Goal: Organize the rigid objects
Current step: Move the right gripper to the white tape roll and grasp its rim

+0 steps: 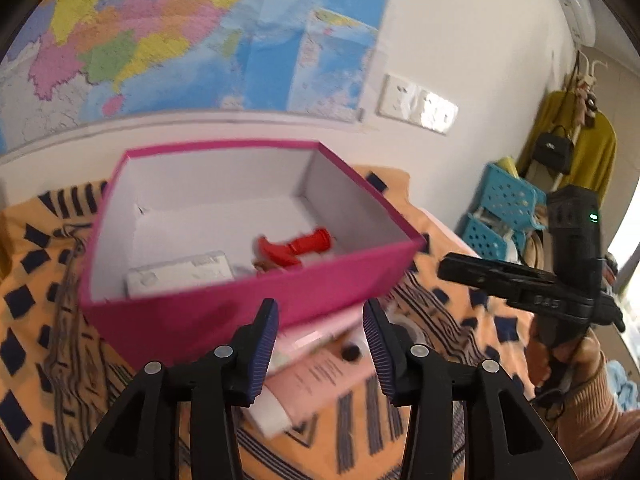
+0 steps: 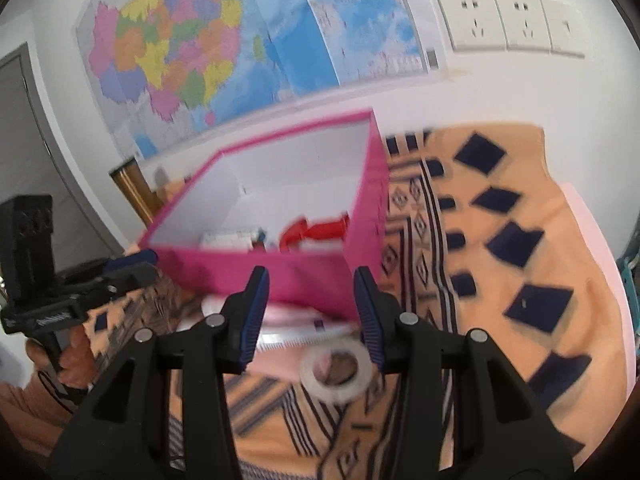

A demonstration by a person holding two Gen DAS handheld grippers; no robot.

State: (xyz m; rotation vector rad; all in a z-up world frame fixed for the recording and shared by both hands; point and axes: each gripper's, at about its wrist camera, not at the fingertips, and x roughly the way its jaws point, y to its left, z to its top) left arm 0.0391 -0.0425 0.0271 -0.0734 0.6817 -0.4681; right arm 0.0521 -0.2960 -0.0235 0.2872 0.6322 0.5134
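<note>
Both the left tool point(image 1: 320, 344) and right tool point(image 2: 310, 316) gape wide, empty, above the light, stiff white tape roll point(image 2: 335, 367), probably best pinched across its rim.

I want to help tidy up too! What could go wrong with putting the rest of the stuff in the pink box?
1. The tape roll is round, so the open right gripper might knock it away across the cloth.
2. The pink tube lies tucked against the box; the open left gripper could bump or shove the box while reaching.
3. The red piece inside could get hit by things dropped in.
</note>
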